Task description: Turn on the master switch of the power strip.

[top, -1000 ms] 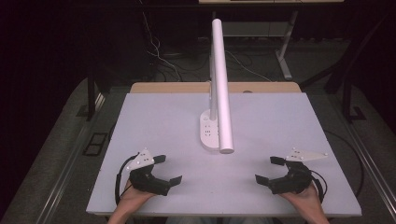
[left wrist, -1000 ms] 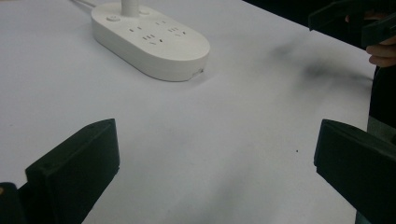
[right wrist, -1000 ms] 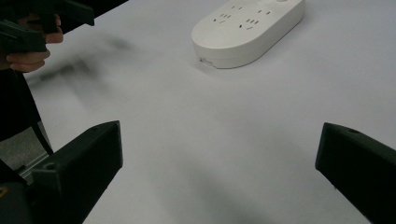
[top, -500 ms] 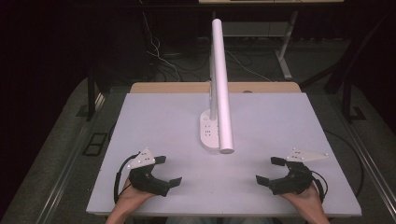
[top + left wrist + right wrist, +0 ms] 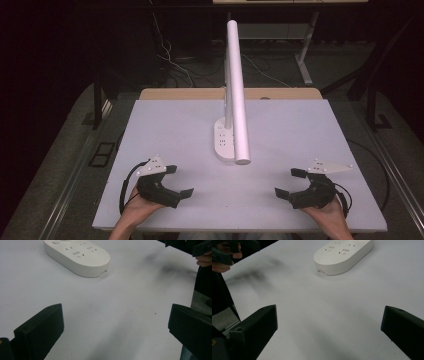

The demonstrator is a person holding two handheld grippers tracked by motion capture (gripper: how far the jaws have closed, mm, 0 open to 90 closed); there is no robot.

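High view: fixed above my side, looking forward and down over the whole white rectangular table [image 5: 165, 125].
Left gripper view: rides low on my left black two-jaw gripper [image 5: 115, 330], close to the tabletop, facing the white oval plastic power strip [image 5: 77, 255].
Right gripper view: low on my right black two-jaw gripper [image 5: 329, 332], facing that strip from the other side.
Shared: strip and near tabletop; each probably catches my opposite hand, blurred, at a top corner.

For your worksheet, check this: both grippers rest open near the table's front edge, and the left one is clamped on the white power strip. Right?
Not quite. The left gripper holds nothing; the high view shows the power strip lying apart, mid-table. Both grippers, the right gripper included, are open.
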